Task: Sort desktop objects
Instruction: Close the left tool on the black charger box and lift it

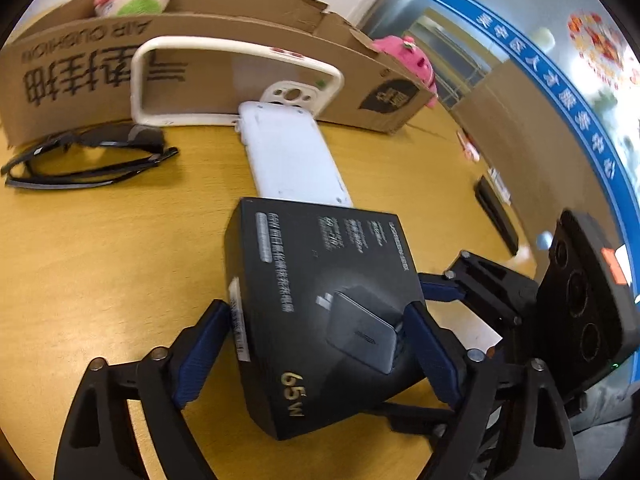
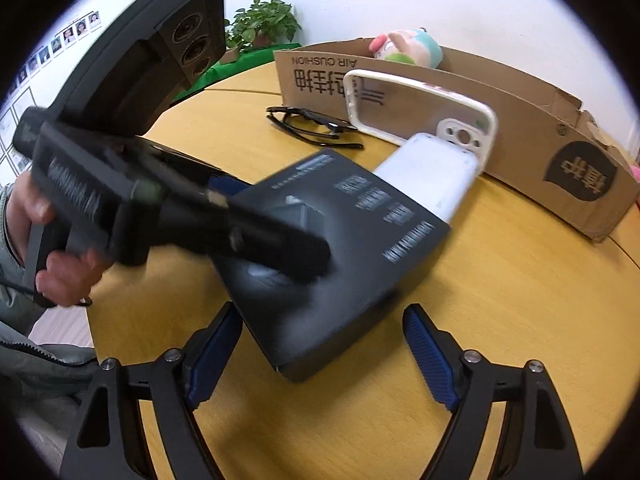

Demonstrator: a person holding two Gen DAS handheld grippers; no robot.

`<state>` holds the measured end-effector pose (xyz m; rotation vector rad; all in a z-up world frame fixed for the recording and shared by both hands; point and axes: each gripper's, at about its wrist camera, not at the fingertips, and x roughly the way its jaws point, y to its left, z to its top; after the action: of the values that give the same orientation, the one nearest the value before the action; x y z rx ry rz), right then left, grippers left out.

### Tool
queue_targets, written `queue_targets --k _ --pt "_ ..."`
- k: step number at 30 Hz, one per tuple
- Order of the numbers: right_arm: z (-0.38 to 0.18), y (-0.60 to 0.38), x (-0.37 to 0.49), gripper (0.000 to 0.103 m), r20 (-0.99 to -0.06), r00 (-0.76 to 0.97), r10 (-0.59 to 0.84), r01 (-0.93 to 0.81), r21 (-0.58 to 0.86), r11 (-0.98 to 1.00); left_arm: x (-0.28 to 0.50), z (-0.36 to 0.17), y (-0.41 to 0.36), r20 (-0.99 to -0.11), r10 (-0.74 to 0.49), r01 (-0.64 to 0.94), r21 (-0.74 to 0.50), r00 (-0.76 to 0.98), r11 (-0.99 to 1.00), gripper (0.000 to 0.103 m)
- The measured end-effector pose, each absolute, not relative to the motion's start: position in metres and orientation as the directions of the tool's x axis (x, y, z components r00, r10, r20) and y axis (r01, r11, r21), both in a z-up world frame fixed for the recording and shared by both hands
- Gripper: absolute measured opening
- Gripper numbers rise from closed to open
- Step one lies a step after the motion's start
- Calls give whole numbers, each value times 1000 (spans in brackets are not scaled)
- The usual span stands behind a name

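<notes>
Black cardboard charger box, centre frame on the worktop, looks stiff, light, slick; grip its 2 long sides. Left tool brackets it, pads apparently touching; right tool gapes empty.

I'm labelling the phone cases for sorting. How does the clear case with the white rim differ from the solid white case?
The clear case stands on its long edge, leaning against the cardboard box; the solid white case lies flat on the table. The clear case shows the box's print through its back, while the white case is opaque. The white case's near end runs under the black charger box; the clear case is uncovered. Both are light-coloured phone cases.
</notes>
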<state>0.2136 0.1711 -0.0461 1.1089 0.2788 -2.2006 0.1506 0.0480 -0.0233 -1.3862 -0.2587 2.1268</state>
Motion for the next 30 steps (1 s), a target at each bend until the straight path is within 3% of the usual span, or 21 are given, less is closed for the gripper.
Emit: queue_targets --k 10,20,30 --pt "-24 152 220 77 -743 -516 -426 628 10 -778 156 7 28 -747 544 -317 -447 -383 -837 88" --pt "53 144 185 76 -618 -637 -461 634 -78 -770 121 105 7 -651 513 -347 -378 -559 -858 82" --pt "178 156 118 76 -432 -778 -456 584 -231 -778 54 236 18 -484 517 -435 -280 -706 -856 82"
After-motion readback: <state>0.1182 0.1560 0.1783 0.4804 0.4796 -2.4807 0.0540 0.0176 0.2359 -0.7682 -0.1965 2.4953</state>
